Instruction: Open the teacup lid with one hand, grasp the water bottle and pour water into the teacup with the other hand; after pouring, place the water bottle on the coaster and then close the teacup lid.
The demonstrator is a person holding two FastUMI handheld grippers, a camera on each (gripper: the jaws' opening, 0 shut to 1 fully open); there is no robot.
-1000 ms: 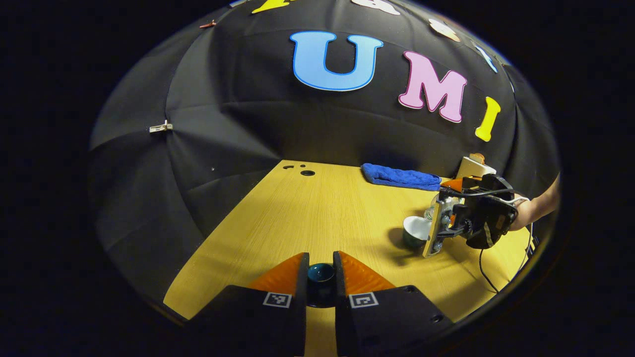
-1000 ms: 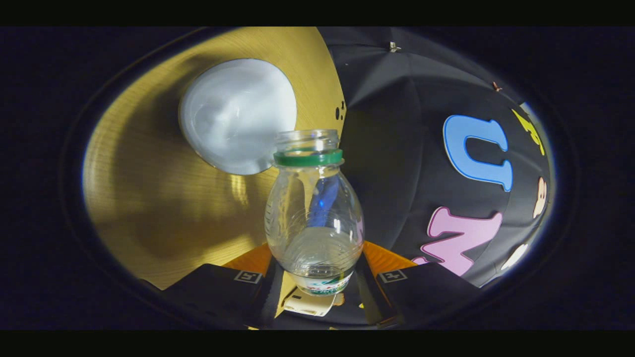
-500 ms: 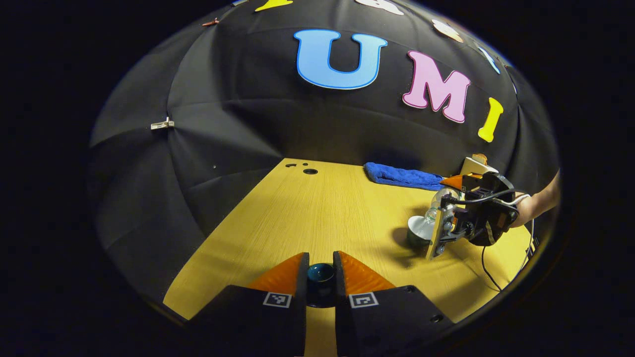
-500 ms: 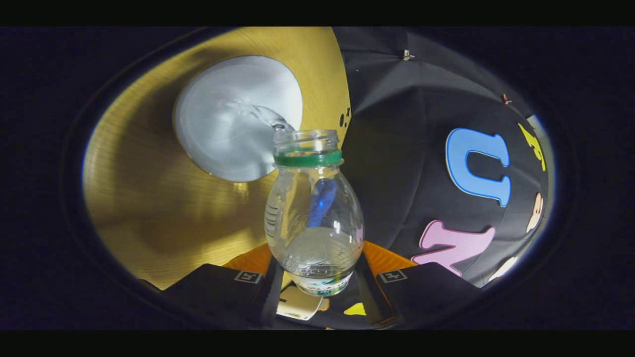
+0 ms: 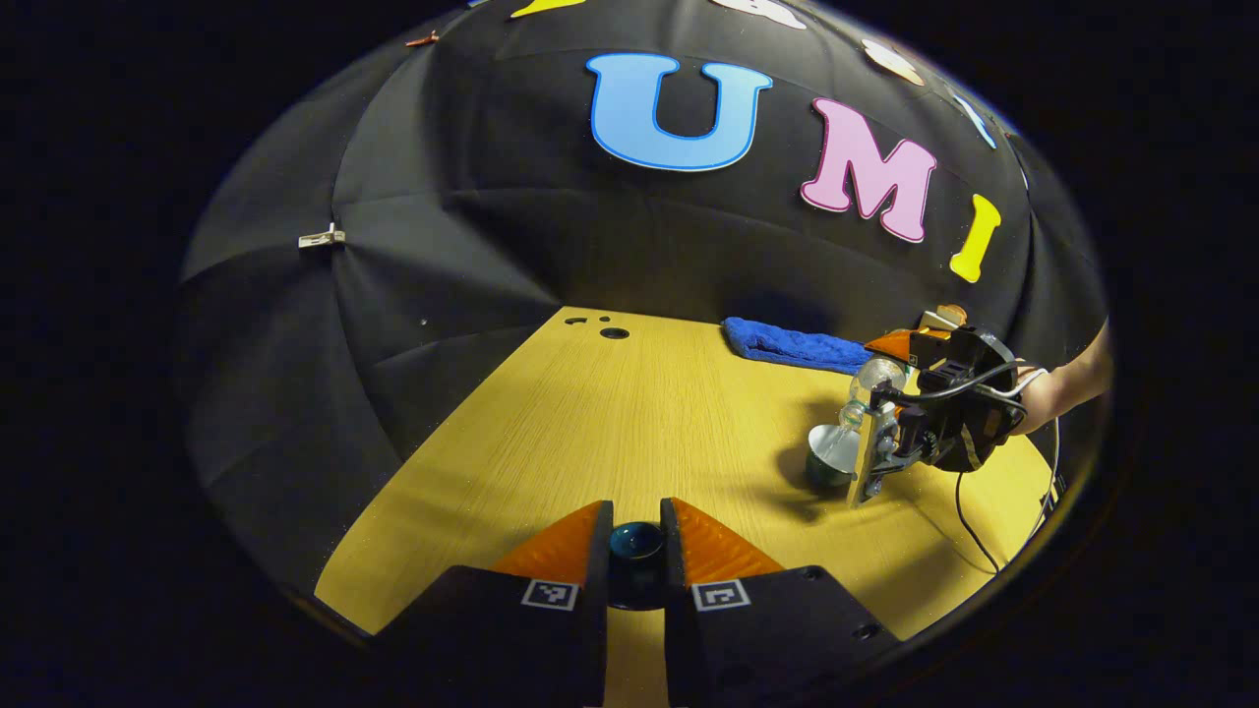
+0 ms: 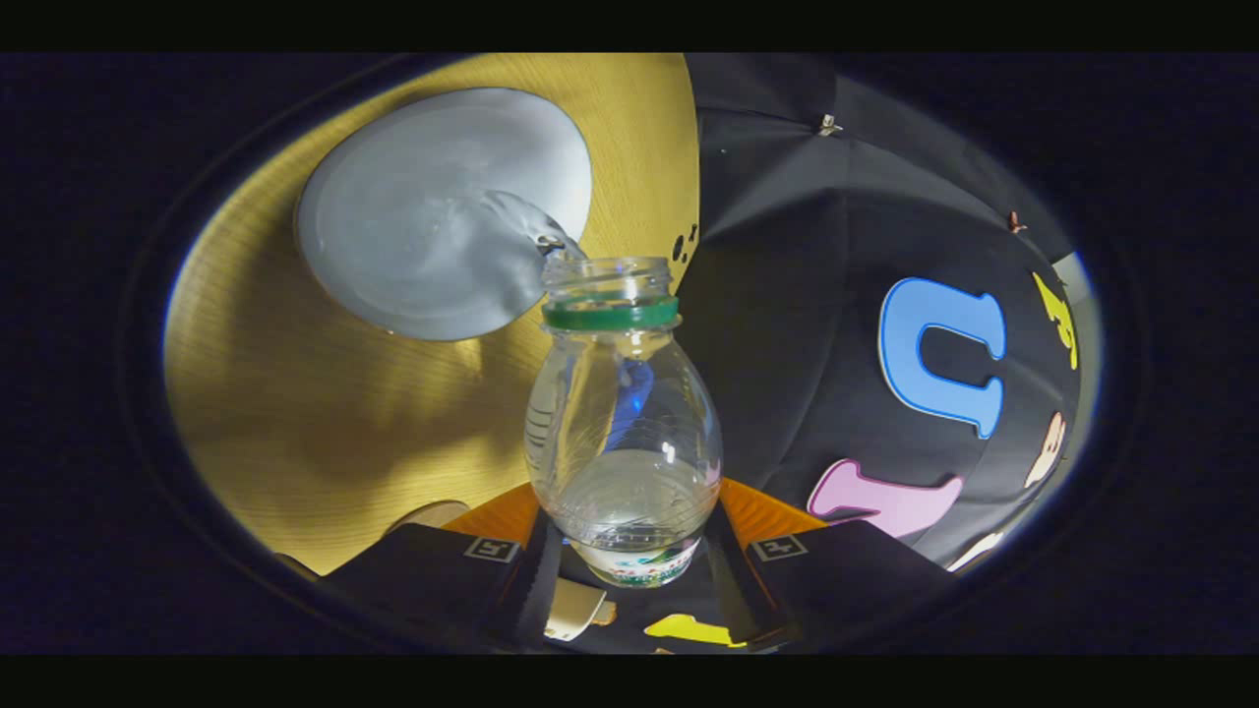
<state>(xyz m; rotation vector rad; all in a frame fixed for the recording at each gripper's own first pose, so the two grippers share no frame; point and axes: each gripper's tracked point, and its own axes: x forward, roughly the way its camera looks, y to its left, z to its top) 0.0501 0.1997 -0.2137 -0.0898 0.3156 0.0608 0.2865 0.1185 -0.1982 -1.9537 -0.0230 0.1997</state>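
My left gripper is shut on the dark teal teacup lid, held low over the near end of the wooden table. At the right, the teacup stands dark outside and white inside. My right gripper tips the clear water bottle over it. In the right gripper view my right gripper is shut on the water bottle, which has a green neck ring and no cap. Water runs from its mouth into the teacup's white bowl.
A blue towel lies at the table's far edge. A pale box stands behind the right gripper. A bare forearm and a cable trail off to the right. Small holes mark the far left of the table.
The bottle has tipped further and water now streams into the teacup, which looms larger in the right gripper view. The left gripper with the lid has stayed put.
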